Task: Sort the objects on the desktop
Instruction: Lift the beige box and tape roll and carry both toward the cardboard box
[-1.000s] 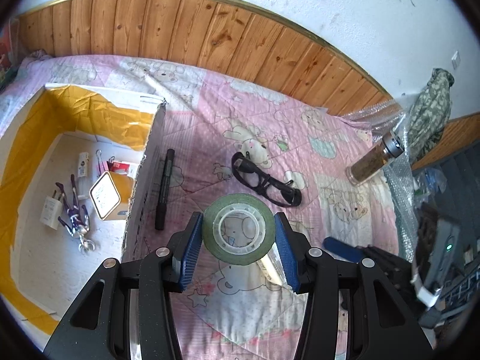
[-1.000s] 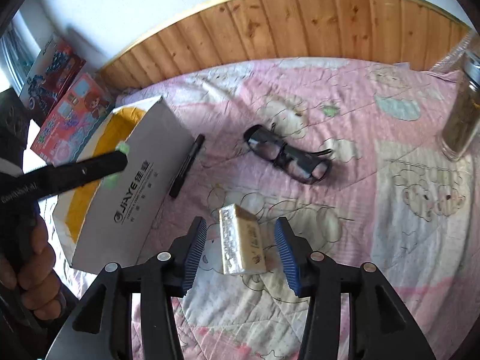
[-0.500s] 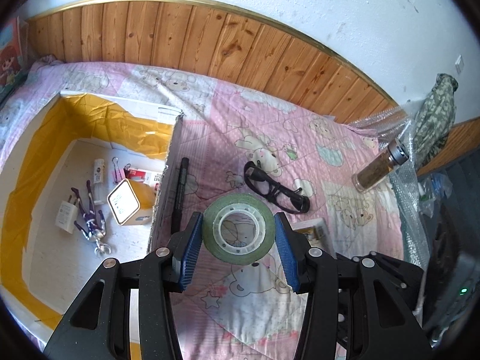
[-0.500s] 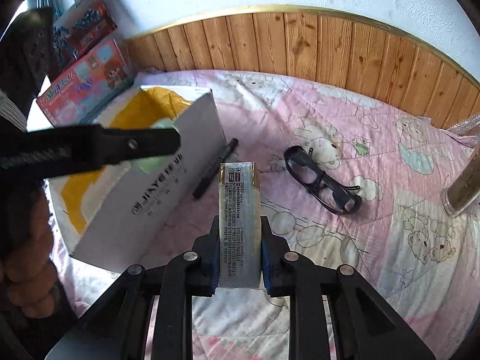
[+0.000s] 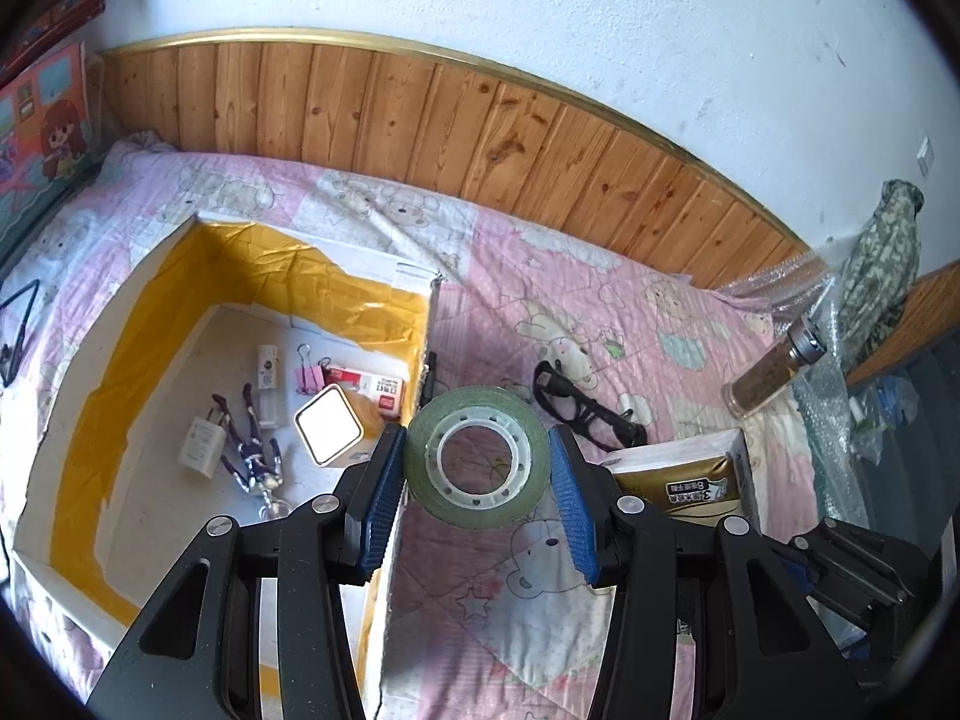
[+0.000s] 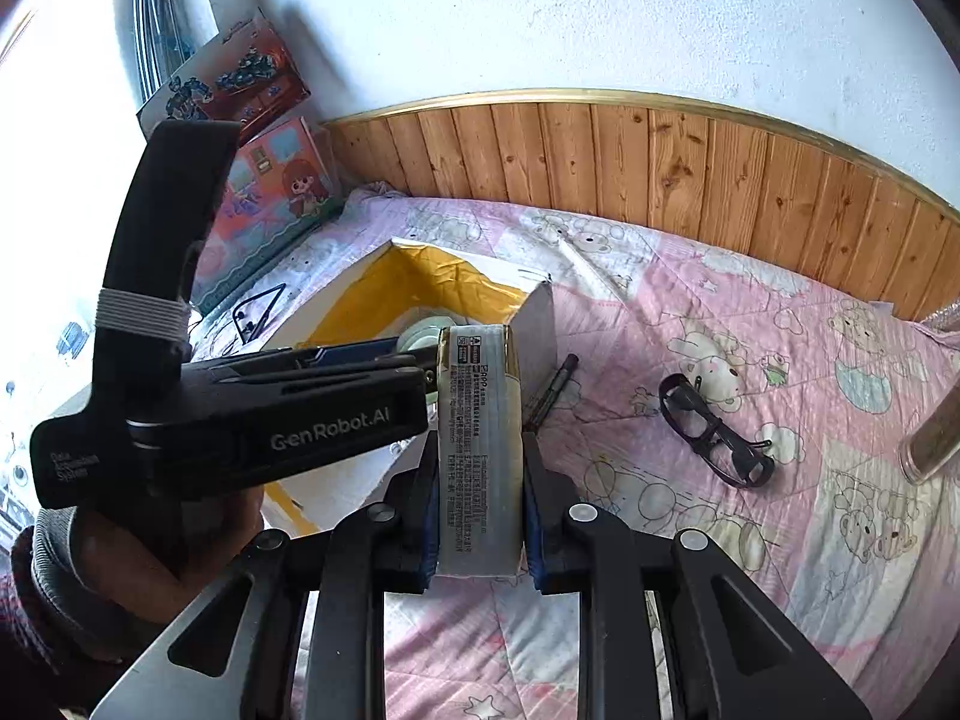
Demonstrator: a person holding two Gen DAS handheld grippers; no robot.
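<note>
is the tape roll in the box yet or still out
Out. The tape roll is clamped between the left gripper fingers, held above the box wall's edge, not lying on the box floor.

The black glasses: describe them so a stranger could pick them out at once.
Start at the white box with the yellow lining on the pink bear-print quilt. To its right, past the black pen beside the box wall, lie the black glasses. They alone have two lenses and folded arms.

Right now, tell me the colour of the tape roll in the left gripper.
The tape roll is olive green with a white core, clearest in the left wrist view.
</note>
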